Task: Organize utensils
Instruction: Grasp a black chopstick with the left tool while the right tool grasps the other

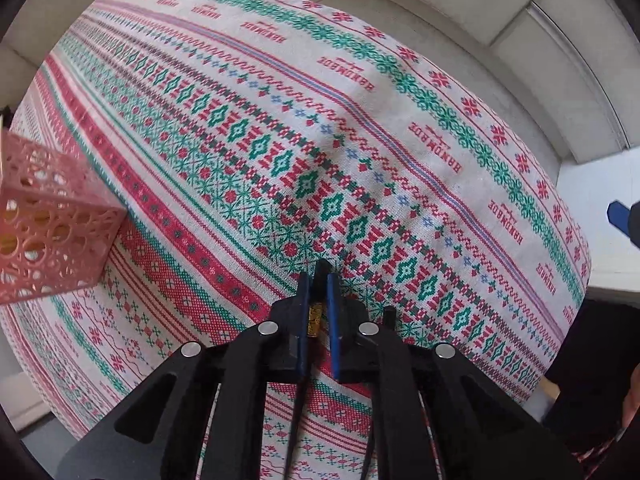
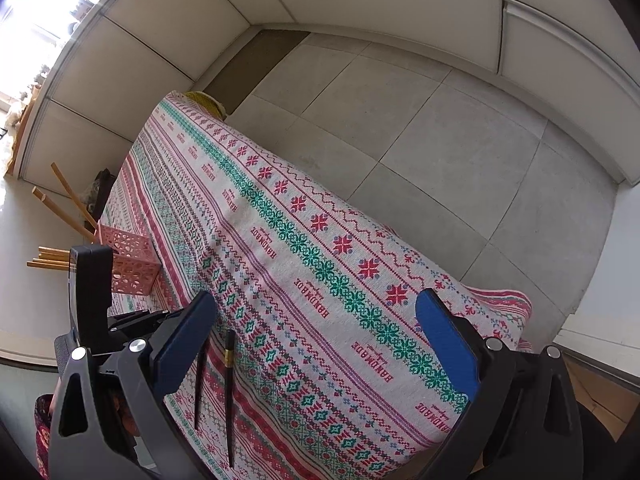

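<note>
In the left wrist view my left gripper (image 1: 319,282) points down at the tablecloth and is shut on a black chopstick (image 1: 314,312) with a gold band. A second black chopstick (image 1: 387,316) lies just to its right. The right wrist view shows both black chopsticks (image 2: 228,384) lying side by side on the cloth, near the left finger of my right gripper (image 2: 316,300), which is open and holds nothing. The left gripper's black body (image 2: 92,280) stands at the left there, its fingertips hidden. A pink perforated holder (image 1: 56,232) (image 2: 134,266) stands on the table's left side.
Several wooden chopsticks (image 2: 68,196) stick out of the pink holder. The patterned tablecloth (image 1: 360,120) covers the whole table (image 2: 360,280), with grey floor tiles (image 2: 440,140) and white wall panels beyond. A person's dark clothing (image 1: 600,360) is at the right edge.
</note>
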Demonstrator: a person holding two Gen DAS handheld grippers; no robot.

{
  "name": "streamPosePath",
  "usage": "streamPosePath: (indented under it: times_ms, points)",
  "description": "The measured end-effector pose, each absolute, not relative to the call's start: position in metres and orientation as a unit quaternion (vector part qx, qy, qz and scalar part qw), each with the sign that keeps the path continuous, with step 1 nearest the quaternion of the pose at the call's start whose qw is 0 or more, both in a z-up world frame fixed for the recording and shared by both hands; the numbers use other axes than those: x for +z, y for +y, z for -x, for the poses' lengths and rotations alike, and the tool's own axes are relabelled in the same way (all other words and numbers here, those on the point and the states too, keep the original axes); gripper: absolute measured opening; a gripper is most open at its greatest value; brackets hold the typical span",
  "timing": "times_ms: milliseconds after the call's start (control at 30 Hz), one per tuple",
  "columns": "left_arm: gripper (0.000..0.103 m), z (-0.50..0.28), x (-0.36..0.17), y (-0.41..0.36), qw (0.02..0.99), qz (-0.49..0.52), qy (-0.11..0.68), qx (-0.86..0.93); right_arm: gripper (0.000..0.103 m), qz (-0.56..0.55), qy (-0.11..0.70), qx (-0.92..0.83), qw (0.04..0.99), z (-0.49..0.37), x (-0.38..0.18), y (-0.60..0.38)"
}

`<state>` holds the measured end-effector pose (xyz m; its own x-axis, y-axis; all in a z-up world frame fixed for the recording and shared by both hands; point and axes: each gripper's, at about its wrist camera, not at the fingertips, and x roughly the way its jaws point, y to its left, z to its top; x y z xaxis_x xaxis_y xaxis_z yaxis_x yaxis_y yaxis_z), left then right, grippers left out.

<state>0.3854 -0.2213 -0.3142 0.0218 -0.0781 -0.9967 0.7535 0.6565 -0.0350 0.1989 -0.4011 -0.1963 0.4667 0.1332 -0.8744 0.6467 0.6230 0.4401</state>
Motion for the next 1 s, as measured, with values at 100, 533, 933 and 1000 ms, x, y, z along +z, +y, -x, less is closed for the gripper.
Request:
streamPosePath:
  times_ms: [100, 533, 933, 1000]
  points:
    - [0.006, -0.381, -0.312, -0.208, 0.685, -0.247, 0.624, -0.284, 0.097, -0.398, 0.497, -0.158, 0.754, -0.204, -0.199, -0.397]
    - [0.006, -0.332, -0.217, -0.076, 0.802, -0.017, 0.548, -0.237, 0.064, -0.333, 0.631, -0.038, 0.699, -0.264, -0.223, -0.297]
    - [0.006, -0.33, -0.159, -0.016, 0.842, 0.041, 0.484, -0.234, 0.031, -0.281, 0.679, -0.105, 0.671, -0.301, -0.247, -0.251]
    - [0.006, -0.329, -0.153, -0.01, 0.846, 0.049, 0.476, -0.237, 0.03, -0.261, 0.678, -0.119, 0.677, -0.305, -0.247, -0.242]
